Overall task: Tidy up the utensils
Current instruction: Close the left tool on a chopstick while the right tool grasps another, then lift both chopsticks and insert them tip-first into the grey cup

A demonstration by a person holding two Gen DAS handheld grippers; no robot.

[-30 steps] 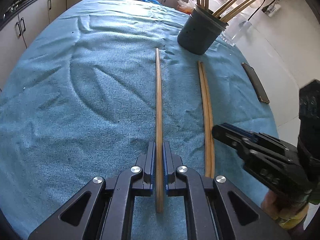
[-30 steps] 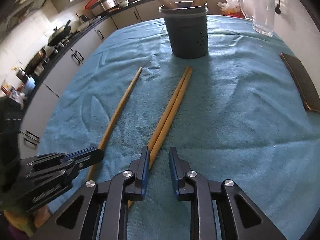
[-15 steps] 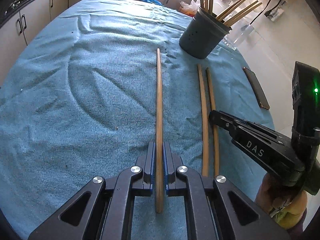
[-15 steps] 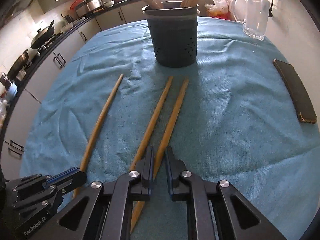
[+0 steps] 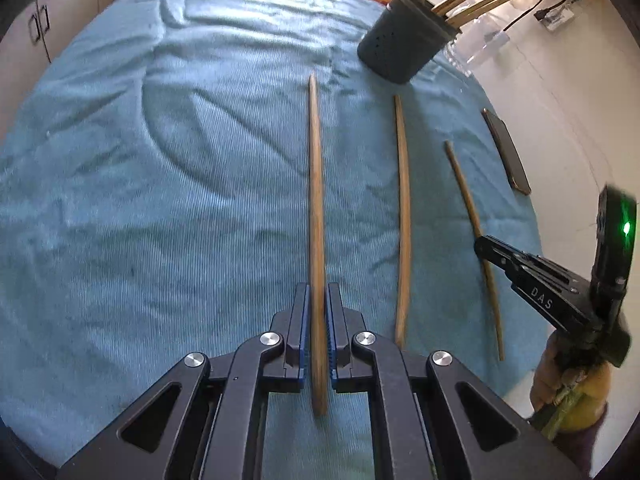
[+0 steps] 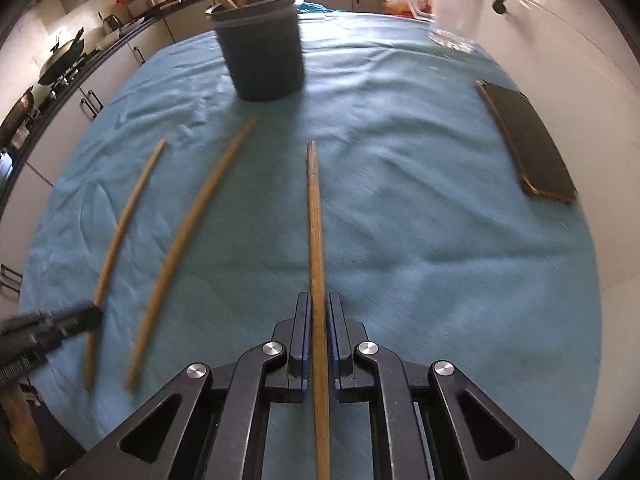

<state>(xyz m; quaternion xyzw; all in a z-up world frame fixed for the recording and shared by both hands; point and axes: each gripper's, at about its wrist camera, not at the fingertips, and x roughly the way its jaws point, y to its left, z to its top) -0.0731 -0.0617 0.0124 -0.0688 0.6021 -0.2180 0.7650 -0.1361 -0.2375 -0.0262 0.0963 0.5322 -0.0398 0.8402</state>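
Three wooden chopsticks lie lengthwise on the blue cloth [image 5: 180, 200]. My left gripper [image 5: 317, 292] is shut on the near end of the left chopstick [image 5: 316, 184]. The middle chopstick [image 5: 404, 208] lies loose between the other two. In the right wrist view my right gripper [image 6: 318, 302] has its jaws closing, and the pads press on the right chopstick [image 6: 315, 220], which runs between them. The same chopstick [image 5: 470, 208] and the right gripper [image 5: 482, 244] show at the right of the left wrist view. A dark perforated holder [image 6: 262, 52] with several chopsticks stands at the far end.
A dark phone [image 6: 528, 148] lies on the cloth at the right. A clear glass jug [image 6: 456, 4] stands at the far right corner. Kitchen cabinets [image 6: 80, 108] and a counter with pots run along the left. The left gripper [image 6: 90, 316] shows at the lower left.
The right gripper's jaws closed on one chopstick of the touching pair and drew it right, apart from the other. The left gripper stays shut on its chopstick.
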